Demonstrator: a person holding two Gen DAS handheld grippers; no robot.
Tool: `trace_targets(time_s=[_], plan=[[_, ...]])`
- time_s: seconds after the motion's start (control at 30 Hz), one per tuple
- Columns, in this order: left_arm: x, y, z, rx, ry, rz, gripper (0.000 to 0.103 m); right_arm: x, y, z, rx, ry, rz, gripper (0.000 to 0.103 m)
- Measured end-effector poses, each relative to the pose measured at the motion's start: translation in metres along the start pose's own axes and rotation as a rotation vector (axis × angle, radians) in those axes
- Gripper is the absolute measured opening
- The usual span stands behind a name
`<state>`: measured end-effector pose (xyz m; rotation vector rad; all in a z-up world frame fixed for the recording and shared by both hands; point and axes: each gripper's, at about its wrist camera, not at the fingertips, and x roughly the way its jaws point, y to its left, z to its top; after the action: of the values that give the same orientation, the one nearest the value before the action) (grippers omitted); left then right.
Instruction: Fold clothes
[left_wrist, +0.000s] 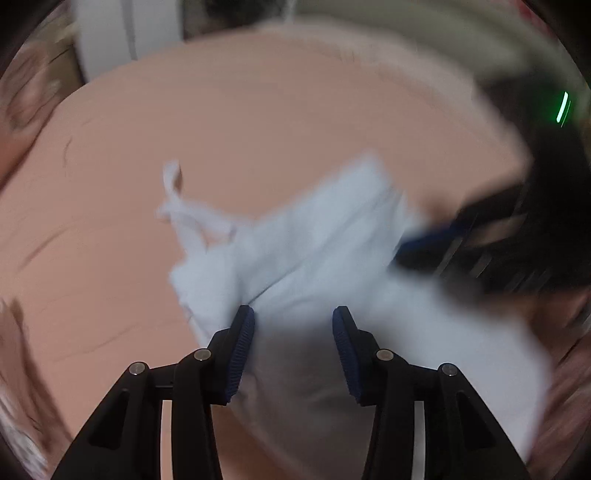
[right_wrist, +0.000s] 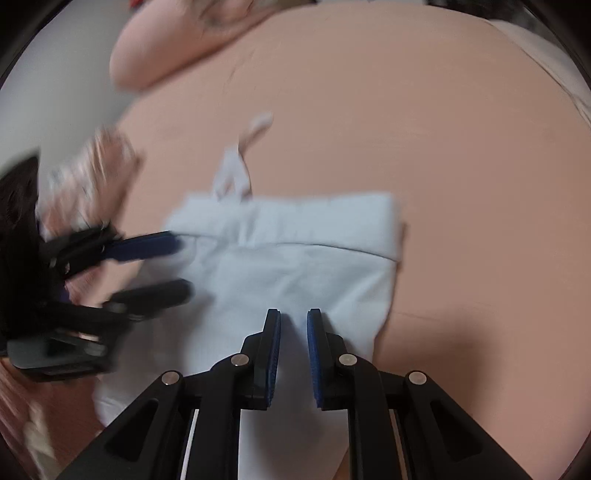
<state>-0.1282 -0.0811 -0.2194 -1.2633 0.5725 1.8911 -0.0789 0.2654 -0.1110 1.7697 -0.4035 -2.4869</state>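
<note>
Left gripper (left_wrist: 293, 317) fingers stand apart over the pale blue garment (left_wrist: 295, 251), at lower centre of its frame. Right gripper (right_wrist: 293, 321) fingers show a narrow gap above the garment, which lies folded on the pink sheet (right_wrist: 461, 129), straps toward the upper left

1. The left gripper (left_wrist: 293, 314) has black plastic linkage arms with angular cut-outs and round silver pivot screws.
2. Its fingers (left_wrist: 242, 350) carry ribbed dark-blue pads on their inner faces.
3. The right gripper (right_wrist: 294, 317) has the same build: black arms, silver screws, blue ribbed pads (right_wrist: 314, 362).
4. A green light strip glows on the right gripper's blurred black body in the left wrist view.
</note>
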Motion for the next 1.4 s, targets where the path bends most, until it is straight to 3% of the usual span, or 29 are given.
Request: trace_targets(time_s=[0.07, 0.1, 0.17, 0.2, 0.3, 0.33, 0.37, 0.43, 0.5, 0.6, 0.67, 0.8, 0.87, 0.93, 1.03, 1.13, 1.23, 1.33, 1.4], plan=[[-0.012, 0.022, -0.006, -0.012, -0.007, -0.023, 0.043, 0.000, -0.014, -0.002, -0.018, 0.002, 0.012, 0.006], [-0.020, 0.034, -0.006, -0.043, 0.000, 0.004, 0.043, -0.005, -0.025, 0.003, 0.008, 0.000, 0.017, 0.002], [-0.041, 0.047, -0.005, -0.086, -0.058, 0.122, 0.041, -0.022, -0.046, 0.010, 0.059, -0.042, -0.070, 0.007], [-0.051, 0.049, -0.004, -0.109, -0.103, 0.092, 0.041, -0.031, -0.047, 0.010, 0.074, -0.073, -0.046, 0.012], [-0.053, 0.025, 0.000, -0.073, -0.168, -0.017, 0.043, -0.055, -0.048, 0.011, 0.107, -0.157, 0.024, 0.013], [-0.042, 0.014, 0.002, -0.039, -0.140, -0.009, 0.044, -0.052, -0.037, 0.011, 0.077, -0.152, 0.027, 0.015], [-0.019, 0.006, 0.003, -0.010, -0.058, 0.033, 0.045, -0.044, -0.026, 0.013, 0.034, -0.134, 0.006, 0.016], [0.008, 0.001, 0.011, -0.037, 0.040, 0.112, 0.045, -0.013, -0.014, 0.016, -0.007, -0.059, -0.064, 0.016], [-0.007, -0.009, 0.022, -0.029, 0.017, 0.153, 0.045, 0.003, -0.021, 0.017, 0.046, -0.036, -0.077, 0.012], [-0.050, -0.026, 0.021, -0.012, -0.073, 0.067, 0.045, -0.023, -0.024, 0.022, 0.093, -0.112, -0.076, 0.016], [-0.065, -0.038, 0.005, 0.017, -0.050, 0.018, 0.046, -0.049, -0.015, 0.017, 0.076, -0.148, 0.001, 0.016], [-0.064, -0.055, -0.041, 0.030, 0.023, -0.058, 0.048, -0.065, 0.010, -0.020, 0.001, -0.066, 0.082, 0.017], [-0.041, -0.059, -0.056, 0.005, 0.054, -0.041, 0.056, -0.045, 0.021, -0.040, -0.010, -0.009, 0.116, 0.020], [-0.036, -0.056, -0.062, -0.012, 0.017, -0.022, 0.059, -0.018, 0.024, -0.054, -0.031, 0.034, 0.075, 0.020], [-0.067, -0.044, -0.070, -0.058, -0.014, -0.018, 0.058, -0.035, 0.016, -0.057, 0.029, -0.019, 0.099, 0.020], [-0.105, -0.052, -0.091, 0.029, -0.075, -0.018, 0.059, -0.072, 0.027, -0.064, -0.065, -0.086, 0.090, 0.021], [-0.091, -0.083, -0.097, 0.101, -0.060, -0.041, 0.059, -0.070, 0.037, -0.074, -0.109, -0.053, 0.132, 0.024], [-0.041, -0.122, -0.082, 0.112, -0.047, -0.044, 0.062, -0.033, 0.046, -0.080, -0.118, 0.011, 0.142, 0.024], [-0.043, -0.111, -0.088, 0.068, -0.035, -0.039, 0.062, -0.033, 0.033, -0.086, -0.091, 0.010, 0.196, 0.024]])
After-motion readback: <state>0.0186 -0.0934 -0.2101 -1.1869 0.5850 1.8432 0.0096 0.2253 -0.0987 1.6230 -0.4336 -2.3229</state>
